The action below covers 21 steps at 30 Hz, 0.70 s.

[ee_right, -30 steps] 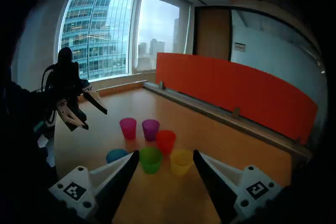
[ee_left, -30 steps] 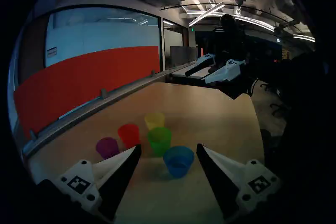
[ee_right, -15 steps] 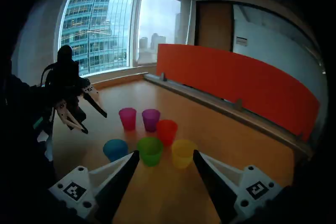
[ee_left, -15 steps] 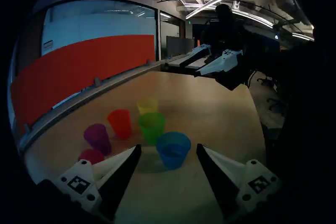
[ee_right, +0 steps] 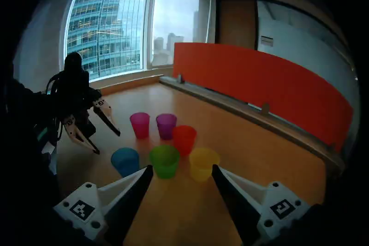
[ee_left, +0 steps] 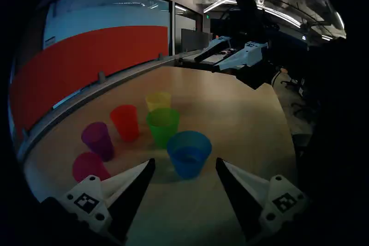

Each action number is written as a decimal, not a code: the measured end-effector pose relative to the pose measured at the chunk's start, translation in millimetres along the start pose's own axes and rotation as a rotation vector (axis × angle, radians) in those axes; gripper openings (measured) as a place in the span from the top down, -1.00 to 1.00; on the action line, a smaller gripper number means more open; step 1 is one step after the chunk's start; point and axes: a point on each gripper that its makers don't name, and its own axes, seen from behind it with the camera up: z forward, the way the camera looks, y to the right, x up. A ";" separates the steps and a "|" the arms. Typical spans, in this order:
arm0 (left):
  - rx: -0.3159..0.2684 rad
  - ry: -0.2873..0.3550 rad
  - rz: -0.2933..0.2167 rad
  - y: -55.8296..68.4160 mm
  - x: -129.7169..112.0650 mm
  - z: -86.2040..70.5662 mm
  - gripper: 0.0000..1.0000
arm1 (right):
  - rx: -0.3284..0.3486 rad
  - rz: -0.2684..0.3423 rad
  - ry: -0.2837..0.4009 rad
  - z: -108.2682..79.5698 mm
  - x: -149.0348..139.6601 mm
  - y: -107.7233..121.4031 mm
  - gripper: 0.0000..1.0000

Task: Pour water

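Note:
Six plastic cups stand clustered on a wooden table (ee_left: 240,117). In the left gripper view the blue cup (ee_left: 189,153) is nearest, just beyond my open left gripper (ee_left: 184,162); behind it stand green (ee_left: 162,126), yellow (ee_left: 158,101), red (ee_left: 125,122), purple (ee_left: 98,141) and pink (ee_left: 90,167) cups. My right gripper (ee_left: 230,57) hovers open across the table. In the right gripper view, my open right gripper (ee_right: 181,168) faces the green cup (ee_right: 164,160) and yellow cup (ee_right: 203,163), with blue (ee_right: 125,160), red (ee_right: 184,139), purple (ee_right: 166,126) and pink (ee_right: 139,124) cups around. The left gripper (ee_right: 94,123) hangs at left.
An orange partition (ee_right: 276,89) with a metal rail runs along one side of the table (ee_right: 258,153). Large windows (ee_right: 106,29) stand at the far end. The table's other edge (ee_left: 288,126) borders a dark office area with chairs.
My left gripper has drawn closer to the cups and looks down on them more; the pink cup came into its view. The right gripper shifted slightly, bringing the blue cup fully into view.

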 end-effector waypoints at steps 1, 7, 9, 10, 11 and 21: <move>0.000 -0.004 0.000 -1.0 -1.5 2.6 -0.95 | 0.001 0.000 -0.002 0.8 -0.1 0.2 -0.99; -0.009 -0.031 -0.005 -2.5 -9.8 18.5 -0.96 | 0.005 0.001 -0.009 5.4 -1.6 1.3 -0.98; -0.013 -0.038 -0.003 -1.9 -12.1 23.6 -0.96 | 0.006 0.002 -0.012 7.0 -2.4 2.1 -0.98; -0.015 -0.042 -0.001 -1.5 -13.4 26.5 -0.96 | 0.006 0.002 -0.014 8.0 -2.9 2.6 -0.98; -0.017 -0.045 0.000 -1.2 -14.7 29.1 -0.96 | 0.006 0.002 -0.015 8.8 -3.4 3.0 -0.98; -0.047 -0.052 -0.012 5.0 -15.9 52.9 -0.96 | 0.011 0.009 -0.021 14.0 -7.4 6.2 -0.99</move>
